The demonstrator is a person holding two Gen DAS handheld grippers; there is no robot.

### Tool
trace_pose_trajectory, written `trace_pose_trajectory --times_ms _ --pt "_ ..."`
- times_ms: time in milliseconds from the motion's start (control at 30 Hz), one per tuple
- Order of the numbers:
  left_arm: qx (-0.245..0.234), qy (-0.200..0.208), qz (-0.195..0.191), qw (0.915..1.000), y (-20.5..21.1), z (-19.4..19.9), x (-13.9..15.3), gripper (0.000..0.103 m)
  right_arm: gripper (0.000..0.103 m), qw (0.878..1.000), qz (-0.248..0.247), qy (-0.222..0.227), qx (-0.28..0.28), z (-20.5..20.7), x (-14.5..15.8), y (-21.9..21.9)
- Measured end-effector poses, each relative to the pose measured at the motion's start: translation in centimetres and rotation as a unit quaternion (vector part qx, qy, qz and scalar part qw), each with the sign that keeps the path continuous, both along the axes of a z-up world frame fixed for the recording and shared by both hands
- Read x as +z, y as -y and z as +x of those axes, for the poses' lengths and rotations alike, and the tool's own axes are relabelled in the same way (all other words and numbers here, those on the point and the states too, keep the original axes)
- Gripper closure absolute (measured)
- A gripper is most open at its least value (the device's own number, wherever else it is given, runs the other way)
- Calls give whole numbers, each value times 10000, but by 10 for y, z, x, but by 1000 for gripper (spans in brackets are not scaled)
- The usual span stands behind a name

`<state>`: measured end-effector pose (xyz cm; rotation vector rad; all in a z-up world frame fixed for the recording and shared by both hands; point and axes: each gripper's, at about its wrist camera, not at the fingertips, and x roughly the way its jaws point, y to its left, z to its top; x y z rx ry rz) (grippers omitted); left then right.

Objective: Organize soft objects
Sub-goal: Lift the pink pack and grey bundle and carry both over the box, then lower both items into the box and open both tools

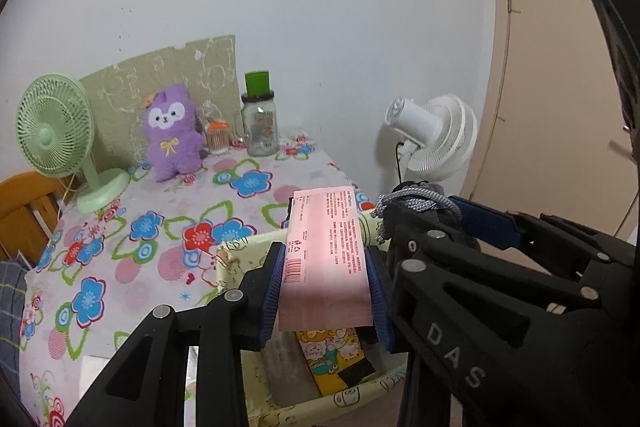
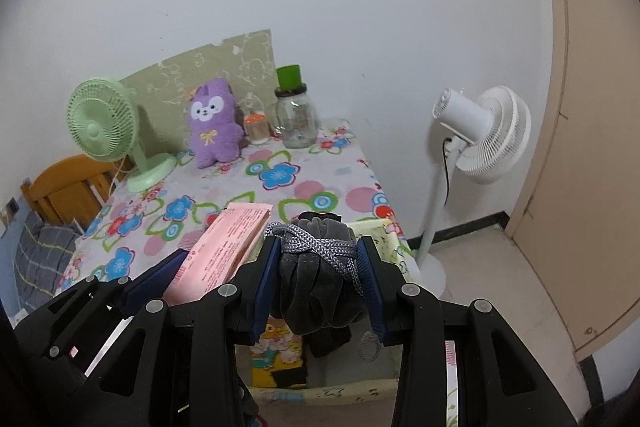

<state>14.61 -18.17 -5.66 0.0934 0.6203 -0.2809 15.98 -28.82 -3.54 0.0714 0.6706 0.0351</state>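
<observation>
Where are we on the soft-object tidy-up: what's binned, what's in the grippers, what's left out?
Done: a cartoon-print item already lies in the fabric bin. In hand: the left gripper holds a pink packet and the right gripper a grey drawstring pouch, both over the bin, not yet released. Left: the purple plush is on the table by the green fan.

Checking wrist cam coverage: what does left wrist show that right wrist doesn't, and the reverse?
Left wrist only: the barcode face of the pink packet clamped in the left gripper, and a dark panel at the right edge.

Right wrist only: the white fan's pole and base, the floor, and the grey pouch seen full-on in the right gripper.

Both: green fan, purple plush, glass jar, floral tablecloth, and the fabric bin below the grippers.
</observation>
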Motion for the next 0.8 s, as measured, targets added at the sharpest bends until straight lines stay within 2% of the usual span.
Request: trace_pose_trajectory --times_ms 200,267,300,433,667,800 --pt "68 -257 97 9996 5 18 -16 62 60 9998 48 -172 11 17 -12 7" --pt "48 -294 189 9994 7 21 -19 49 60 9997 65 -228 38 22 -17 9" --pt "85 -289 229 9993 7 22 -20 38 60 9996 78 -259 56 25 -19 9" --pt "121 -313 303 9990 8 28 -23 30 61 9990 94 -408 140 36 -29 7" --pt "218 -426 402 9980 6 39 -30 25 60 9979 153 -579 236 48 -40 5" --pt "197 -489 405 9978 5 43 -34 24 56 9976 64 -614 313 52 -43 2"
